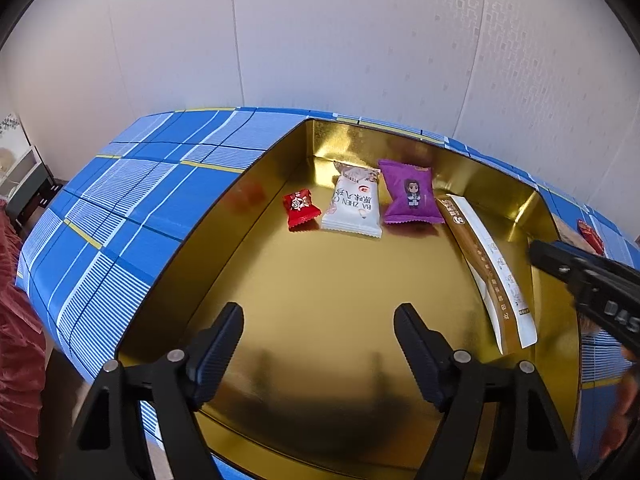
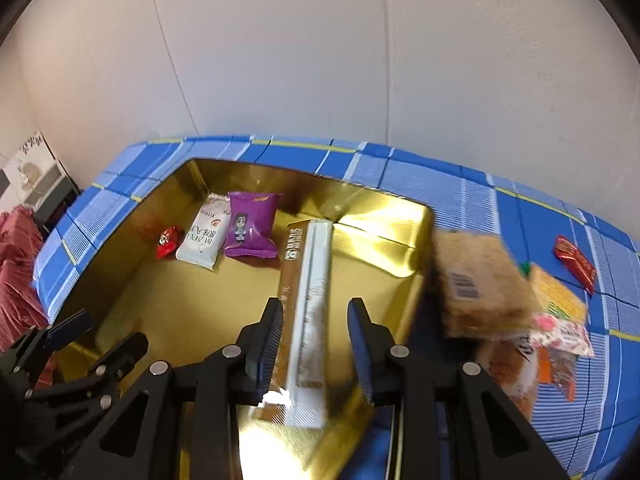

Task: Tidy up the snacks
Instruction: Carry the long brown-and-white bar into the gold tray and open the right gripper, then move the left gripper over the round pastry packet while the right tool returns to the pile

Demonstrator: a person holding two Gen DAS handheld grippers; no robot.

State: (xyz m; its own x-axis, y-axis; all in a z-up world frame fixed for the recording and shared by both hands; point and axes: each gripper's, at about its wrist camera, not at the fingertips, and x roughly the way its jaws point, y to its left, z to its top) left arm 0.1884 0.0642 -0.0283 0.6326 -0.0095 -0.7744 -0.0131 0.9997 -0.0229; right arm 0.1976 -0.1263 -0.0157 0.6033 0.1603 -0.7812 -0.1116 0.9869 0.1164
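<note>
Right wrist: fingers [image 2: 276, 340] spread around long sachet [image 2: 308, 300] in gold tray [image 2: 384, 216]

Bare tray floor [image 1: 320, 280] before four snacks [image 1: 354, 204]

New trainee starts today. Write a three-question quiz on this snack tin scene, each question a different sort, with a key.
1. True or false: the purple packet lies between the white packet and the long brown stick pack.
2. Which packet sits nearest the gold tin's left wall? A red candy B purple packet C stick pack
3. Fill in: the left gripper is ____, holding nothing.

Key: 1 true; 2 A; 3 open
</note>
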